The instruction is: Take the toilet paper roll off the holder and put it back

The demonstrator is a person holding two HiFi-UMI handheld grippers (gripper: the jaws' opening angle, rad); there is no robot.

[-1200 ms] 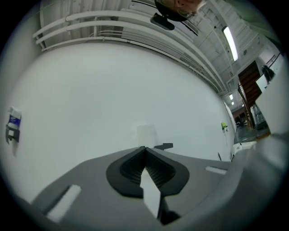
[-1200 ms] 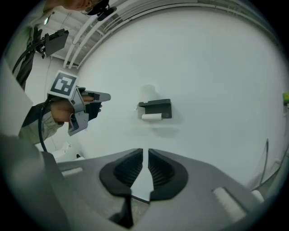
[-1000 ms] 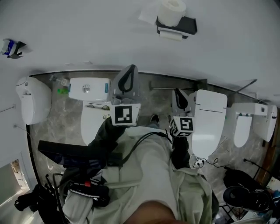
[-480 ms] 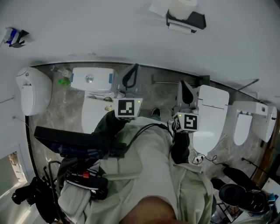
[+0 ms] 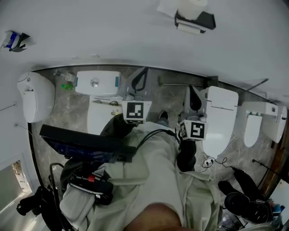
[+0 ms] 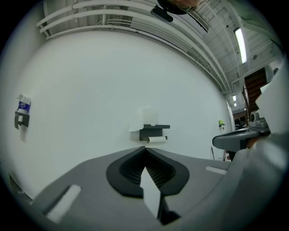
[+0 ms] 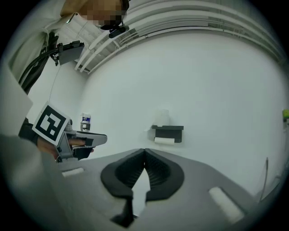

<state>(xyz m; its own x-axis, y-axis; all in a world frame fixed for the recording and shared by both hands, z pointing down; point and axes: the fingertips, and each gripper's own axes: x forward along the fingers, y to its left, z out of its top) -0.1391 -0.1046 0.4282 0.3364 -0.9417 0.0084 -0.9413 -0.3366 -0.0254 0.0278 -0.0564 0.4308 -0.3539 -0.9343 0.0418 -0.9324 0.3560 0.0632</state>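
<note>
A black toilet paper holder (image 5: 195, 20) hangs on the white wall ahead, at the top of the head view. One white roll (image 5: 190, 28) sits on its bar, and a second roll (image 5: 191, 6) stands on its shelf. My left gripper (image 5: 141, 76) and right gripper (image 5: 193, 92) are held out side by side well short of the wall, both shut with nothing between the jaws. Beyond the closed tips in the left gripper view, the holder (image 6: 153, 131) and the hung roll (image 6: 156, 140) look small. The right gripper view shows the holder (image 7: 168, 131) too.
Several white toilets stand on the marble floor below: one at the left (image 5: 97, 84), a rounded one (image 5: 35, 97) farther left, others at the right (image 5: 221, 118). A small blue-labelled dispenser (image 5: 12, 39) is fixed to the wall at the left. A black device (image 5: 86, 145) hangs at my chest.
The head view has shifted, so the holder sits higher and further right in it. Both grippers have drifted slightly right and stay shut.
</note>
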